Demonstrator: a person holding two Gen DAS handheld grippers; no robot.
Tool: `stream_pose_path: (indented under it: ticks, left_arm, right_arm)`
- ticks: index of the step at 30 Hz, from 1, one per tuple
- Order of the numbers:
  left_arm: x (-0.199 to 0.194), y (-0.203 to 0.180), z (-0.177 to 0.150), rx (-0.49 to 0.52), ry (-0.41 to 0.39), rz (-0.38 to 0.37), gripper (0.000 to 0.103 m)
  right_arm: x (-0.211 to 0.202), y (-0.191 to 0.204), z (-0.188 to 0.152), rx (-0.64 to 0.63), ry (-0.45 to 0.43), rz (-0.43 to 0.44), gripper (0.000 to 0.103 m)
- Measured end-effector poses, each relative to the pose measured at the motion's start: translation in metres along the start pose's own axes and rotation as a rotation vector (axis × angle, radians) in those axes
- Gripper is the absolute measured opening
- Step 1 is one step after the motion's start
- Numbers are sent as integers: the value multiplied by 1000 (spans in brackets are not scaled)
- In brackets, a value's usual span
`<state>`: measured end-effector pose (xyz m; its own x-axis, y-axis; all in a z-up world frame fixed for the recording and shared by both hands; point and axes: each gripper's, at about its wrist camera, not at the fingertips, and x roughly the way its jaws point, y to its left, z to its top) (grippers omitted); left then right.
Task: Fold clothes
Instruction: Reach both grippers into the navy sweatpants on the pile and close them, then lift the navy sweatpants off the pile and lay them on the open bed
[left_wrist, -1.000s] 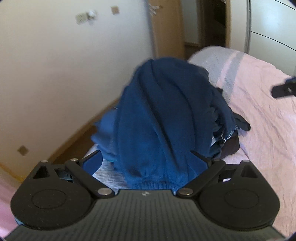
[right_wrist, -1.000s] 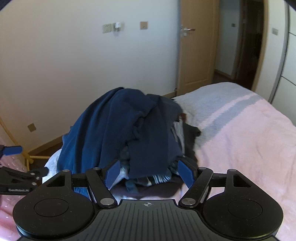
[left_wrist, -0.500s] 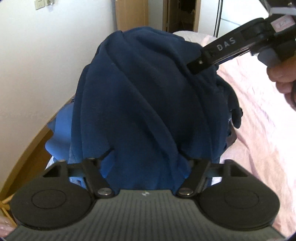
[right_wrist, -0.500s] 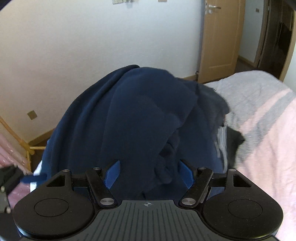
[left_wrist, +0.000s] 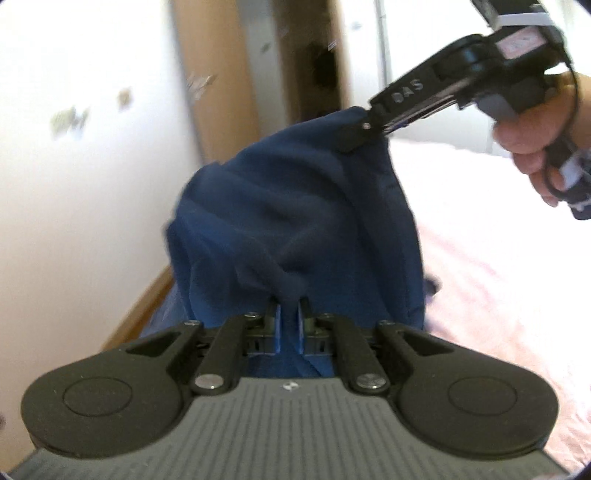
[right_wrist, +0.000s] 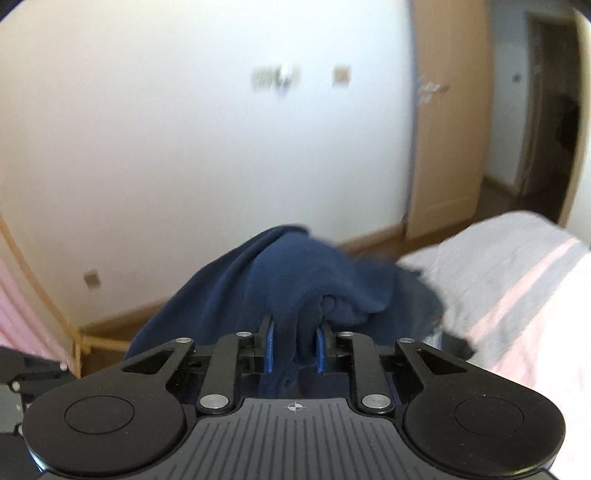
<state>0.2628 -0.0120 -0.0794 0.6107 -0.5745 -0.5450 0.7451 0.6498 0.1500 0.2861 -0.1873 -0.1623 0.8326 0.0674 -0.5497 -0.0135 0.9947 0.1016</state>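
Navy fabric fills the space ahead of both sets of jaws: a dark blue garment (left_wrist: 295, 229) is bunched and lifted above a pink bed cover (left_wrist: 498, 295). The left gripper (left_wrist: 289, 314) has its blue pads (left_wrist: 277, 326) drawn nearly together, pinching a thin twisted fold of the garment that runs straight up from between them. The right gripper (right_wrist: 295, 338) is closing on a thicker bundle of the same cloth, which sits pressed between its two blue pads (right_wrist: 270, 345) and spills back toward the gripper body. In the left wrist view the right gripper (left_wrist: 364, 131) shows up high and to the right of the left jaws, its tips biting the garment's upper edge, with a hand (left_wrist: 535, 136) wrapped around its handle. Beyond the right jaws, the cloth drapes down to the left, and a grey striped blanket (right_wrist: 498, 266) lies to the right. Both views are blurred.
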Motion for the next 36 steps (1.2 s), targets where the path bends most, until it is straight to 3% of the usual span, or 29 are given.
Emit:
stream_pose_path:
  ticks: [5, 8, 12, 15, 17, 18, 21, 23, 25, 29, 36]
  left_arm:
    - [-53, -110, 25, 91, -111, -107, 6]
    - [-78, -195, 20, 120, -113, -217, 6]
    - [-92, -307, -4, 108, -22, -400, 6]
    - [-84, -377, -29, 100, 141, -533, 10]
    - [-77, -410, -44, 110, 248, -574, 16]
    - [-78, -418, -51, 120, 264, -570, 16]
    - [-80, -433, -66, 144, 304, -580, 29]
    - [-74, -431, -74, 176, 331, -579, 35]
    - [-60, -411, -83, 216, 366, -573, 39]
    - [-26, -406, -116, 349, 369, -548, 46]
    - [25, -415, -113, 550, 305, -600, 49]
  right_arm:
    - [-122, -48, -27, 47, -102, -91, 20]
    - [-198, -88, -73, 71, -84, -172, 20]
    - [-281, -149, -155, 165, 9, -274, 22]
    - [-318, -192, -221, 248, 110, -352, 23]
    - [-333, -214, -264, 295, 218, -409, 28]
    - [-342, -224, -285, 317, 266, -441, 29]
    - [-377, -235, -335, 383, 303, -515, 34]
    - [-399, -240, -365, 426, 320, -558, 51]
    - [-408, -229, -387, 452, 347, -564, 59]
    - [-401, -196, -427, 471, 432, -524, 61]
    - [-373, -151, -486, 623, 493, -467, 61]
